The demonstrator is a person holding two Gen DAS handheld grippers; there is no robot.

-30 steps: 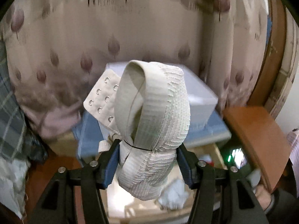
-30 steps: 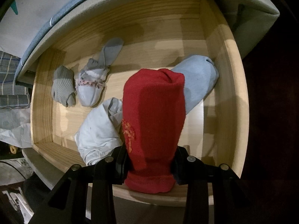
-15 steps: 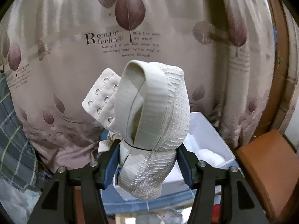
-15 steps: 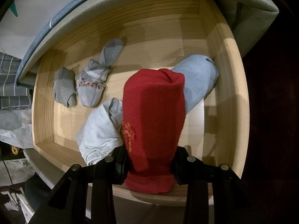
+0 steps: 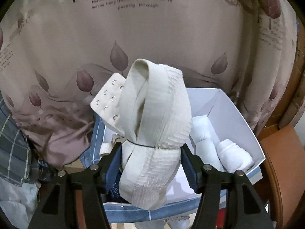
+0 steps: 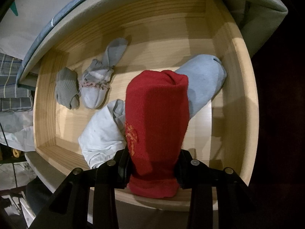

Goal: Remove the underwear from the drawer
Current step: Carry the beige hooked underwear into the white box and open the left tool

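Note:
My left gripper (image 5: 150, 158) is shut on a rolled cream bra (image 5: 156, 126) with a hook-and-eye tab, held above the near left part of a white open box (image 5: 238, 114). My right gripper (image 6: 152, 166) is shut on a rolled red garment (image 6: 156, 126) and holds it over the open wooden drawer (image 6: 246, 103). In the drawer lie a light blue roll (image 6: 204, 82), a white roll (image 6: 103, 133), a grey sock (image 6: 65, 87) and a grey patterned sock (image 6: 97, 82).
White rolled items (image 5: 219, 145) lie in the box, which stands on a blue-edged surface (image 5: 133, 213). A leaf-print curtain (image 5: 152, 38) hangs behind it. Plaid cloth (image 5: 13, 148) is at left, a brown wooden surface (image 5: 282, 152) at right. A mattress edge (image 6: 57, 13) overhangs the drawer.
The left gripper has carried the bra closer to the white box, which now shows its inside below and to the right. The right gripper with the red garment has barely moved.

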